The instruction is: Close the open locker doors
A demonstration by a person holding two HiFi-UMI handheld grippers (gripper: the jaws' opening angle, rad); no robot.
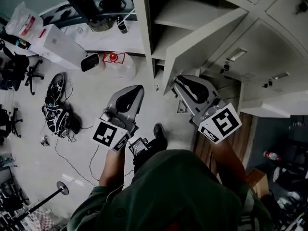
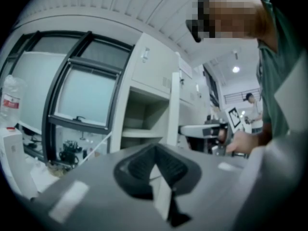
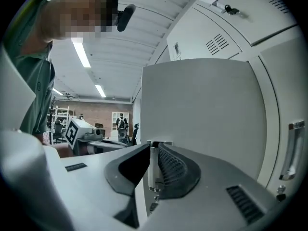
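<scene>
A grey locker door [image 1: 197, 44] stands swung out from the open compartment [image 1: 180, 13], whose shelf shows behind it. My right gripper [image 1: 179, 80] is at the door's free edge. In the right gripper view the door panel [image 3: 202, 114] fills the middle, and the right gripper [image 3: 154, 148] is shut on the door's thin edge lip. My left gripper [image 1: 139, 87] hangs left of the door, apart from it, shut and holding nothing. The left gripper view looks past the left gripper [image 2: 155, 147] at the open compartment [image 2: 144, 124] and the door [image 2: 173, 117].
Closed lockers [image 1: 284, 18] with handles run to the right. On the floor to the left lie a backpack and shoes [image 1: 57, 114], cables, a white box [image 1: 57, 44] and a stand's base [image 1: 62, 188]. Wooden boards [image 1: 245, 134] lie at the right.
</scene>
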